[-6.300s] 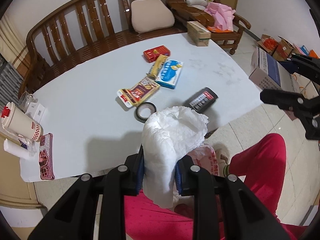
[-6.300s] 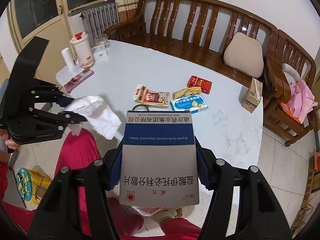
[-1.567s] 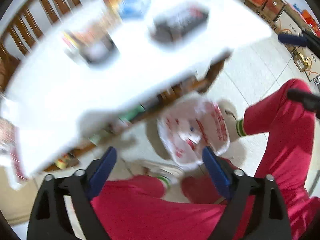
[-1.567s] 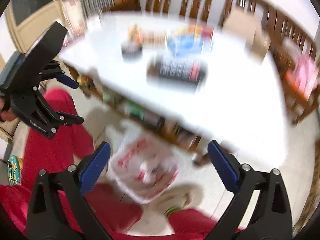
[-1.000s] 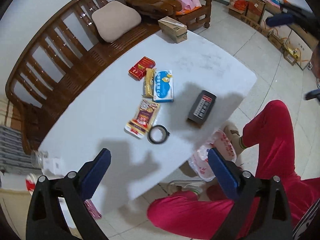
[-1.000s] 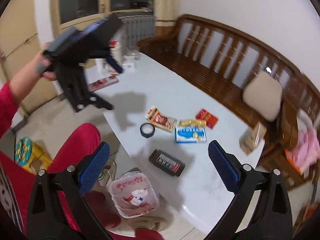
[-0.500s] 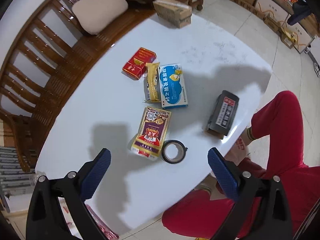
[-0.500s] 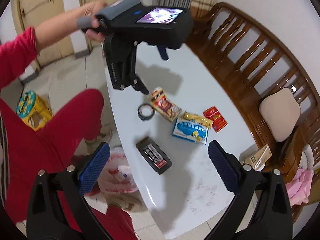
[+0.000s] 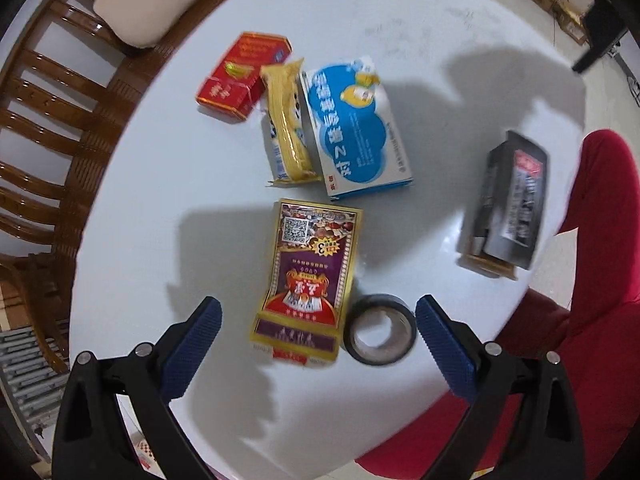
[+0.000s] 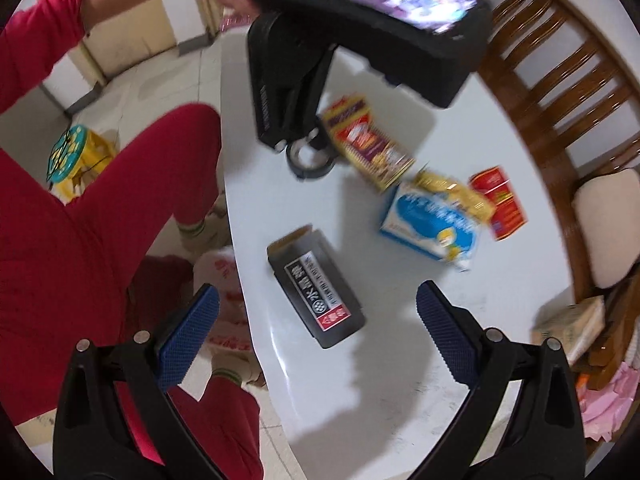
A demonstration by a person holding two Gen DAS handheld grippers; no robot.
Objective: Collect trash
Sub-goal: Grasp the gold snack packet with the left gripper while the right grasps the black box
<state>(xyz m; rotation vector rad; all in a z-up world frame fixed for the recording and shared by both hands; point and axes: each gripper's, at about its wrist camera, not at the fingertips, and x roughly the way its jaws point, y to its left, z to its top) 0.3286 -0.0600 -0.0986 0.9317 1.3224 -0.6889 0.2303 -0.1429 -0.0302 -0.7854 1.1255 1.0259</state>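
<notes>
My left gripper [image 9: 318,334] hangs open above the white table [image 9: 440,40], its jaws spanning a purple and gold packet [image 9: 310,280] and a black tape roll [image 9: 380,330]. Farther off lie a blue box [image 9: 354,128], a yellow wrapper [image 9: 286,120], a red box [image 9: 244,74] and a black box [image 9: 506,204]. My right gripper [image 10: 318,316] is open over the black box [image 10: 318,288] near the table edge. The left gripper's body [image 10: 360,36] shows above the tape roll [image 10: 310,158]. A white and red trash bag [image 10: 224,300] sits on the floor under the table edge.
A wooden bench [image 9: 52,92] with a beige cushion [image 9: 154,2] curves behind the table. A cardboard carton [image 10: 572,330] stands at the far table end. The person's red trouser legs [image 10: 100,232] are beside the table. A yellow stool [image 10: 76,160] stands on the tiled floor.
Both grippers let go of the tissue and the grey box seconds ago and stand empty. In the last second both have come down closer over the table items.
</notes>
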